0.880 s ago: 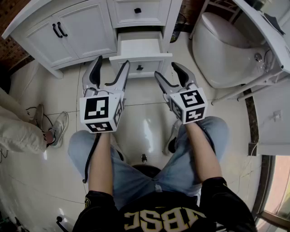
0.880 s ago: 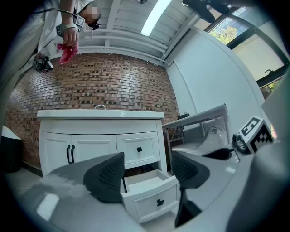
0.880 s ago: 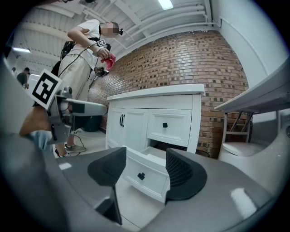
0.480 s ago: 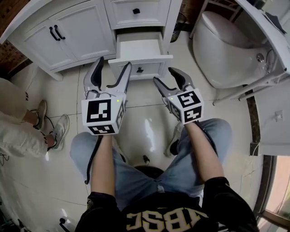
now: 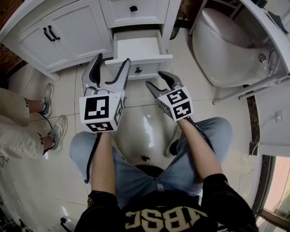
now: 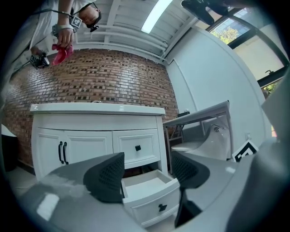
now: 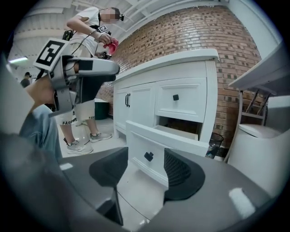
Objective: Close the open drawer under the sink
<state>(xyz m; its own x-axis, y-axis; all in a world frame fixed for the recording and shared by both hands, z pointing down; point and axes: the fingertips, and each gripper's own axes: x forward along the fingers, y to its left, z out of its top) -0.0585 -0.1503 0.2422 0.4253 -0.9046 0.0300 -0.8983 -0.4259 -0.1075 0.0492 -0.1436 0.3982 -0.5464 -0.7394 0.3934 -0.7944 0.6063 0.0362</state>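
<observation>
Right hand-held gripper: jaws apart, nothing between them, aimed at the knob. Left hand-held gripper: likewise parted and empty. Open drawer: pulled out of the white vanity, just ahead. We judge the approach in hand; next we need a straight push on the front panel.

White ceramic toilet stood at rt on glossy white tile floor. Two white panelled cabinet doors w/ black bar handles were shut; next to them a shut white upper drawer w/ small black knob. Red brick wall ran behind. Bystander in white T-shirt & shorts stood at left in grey-white sneakers, holding a red cloth. Black waste bin sat btwn cabinet & toilet.
</observation>
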